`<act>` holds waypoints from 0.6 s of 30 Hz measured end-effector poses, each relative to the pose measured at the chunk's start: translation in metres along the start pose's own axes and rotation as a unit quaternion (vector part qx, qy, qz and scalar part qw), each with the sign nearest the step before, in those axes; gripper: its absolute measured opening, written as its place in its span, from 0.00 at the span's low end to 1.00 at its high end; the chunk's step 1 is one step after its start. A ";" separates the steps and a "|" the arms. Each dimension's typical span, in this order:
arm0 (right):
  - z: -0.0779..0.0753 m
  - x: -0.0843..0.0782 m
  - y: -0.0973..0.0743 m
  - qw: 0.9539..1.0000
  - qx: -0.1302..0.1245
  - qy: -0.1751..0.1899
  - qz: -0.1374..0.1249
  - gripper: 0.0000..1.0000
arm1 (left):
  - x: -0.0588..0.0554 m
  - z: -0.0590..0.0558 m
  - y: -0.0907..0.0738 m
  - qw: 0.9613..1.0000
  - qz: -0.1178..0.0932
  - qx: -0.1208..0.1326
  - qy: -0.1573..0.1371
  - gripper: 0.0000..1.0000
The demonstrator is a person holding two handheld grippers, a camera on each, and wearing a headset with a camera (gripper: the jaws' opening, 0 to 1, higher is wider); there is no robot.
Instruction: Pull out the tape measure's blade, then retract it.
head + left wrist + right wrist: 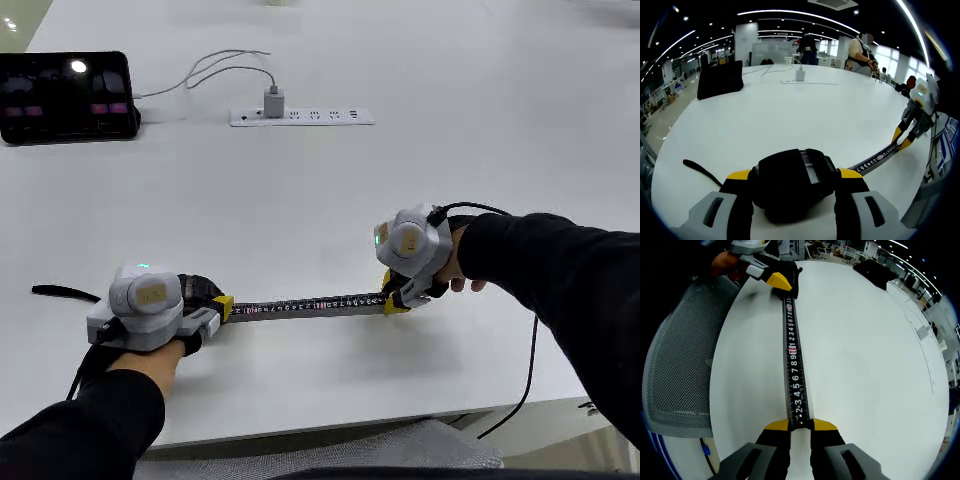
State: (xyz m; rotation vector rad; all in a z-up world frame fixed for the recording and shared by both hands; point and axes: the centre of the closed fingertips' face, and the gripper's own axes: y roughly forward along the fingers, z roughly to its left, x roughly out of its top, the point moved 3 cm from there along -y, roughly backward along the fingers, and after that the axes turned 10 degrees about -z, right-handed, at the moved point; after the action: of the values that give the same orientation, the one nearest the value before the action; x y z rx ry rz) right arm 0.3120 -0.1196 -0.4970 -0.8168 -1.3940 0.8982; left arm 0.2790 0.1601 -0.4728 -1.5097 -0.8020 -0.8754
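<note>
Head view | left gripper (212, 300) clamps tape case (197, 290) | right gripper (391, 296) pinches blade (305, 306) end

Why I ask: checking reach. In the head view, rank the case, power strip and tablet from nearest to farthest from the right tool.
From the right tool:
1. Case, to its left, at the other end of the blade.
2. Power strip, far across the table.
3. Tablet, far left corner.
</note>
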 end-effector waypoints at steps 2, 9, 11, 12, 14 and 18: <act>0.000 0.000 0.000 1.000 -0.002 0.002 0.000 0.11 | 0.000 0.000 0.000 1.000 -0.001 0.000 0.000 0.61; 0.000 0.002 0.001 1.000 -0.004 0.002 0.004 0.11 | 0.001 0.000 -0.001 1.000 0.002 -0.002 -0.002 0.61; 0.000 0.003 0.001 1.000 -0.007 0.016 0.002 0.11 | 0.001 0.000 -0.002 1.000 0.002 -0.002 -0.002 0.61; 0.000 0.003 0.001 1.000 -0.010 0.024 0.001 0.11 | 0.001 0.000 -0.002 1.000 0.002 -0.002 -0.002 0.61; 0.000 0.004 0.002 1.000 -0.010 0.021 0.002 0.11 | 0.001 0.001 -0.002 1.000 0.003 -0.003 -0.002 0.62; 0.001 0.004 0.002 1.000 -0.010 0.021 0.003 0.11 | 0.001 0.001 -0.002 1.000 0.005 -0.005 -0.002 0.62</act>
State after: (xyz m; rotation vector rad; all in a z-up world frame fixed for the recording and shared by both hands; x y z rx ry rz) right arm 0.3112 -0.1149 -0.4971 -0.8517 -1.3676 0.8686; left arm 0.2776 0.1617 -0.4710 -1.5233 -0.7939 -0.8701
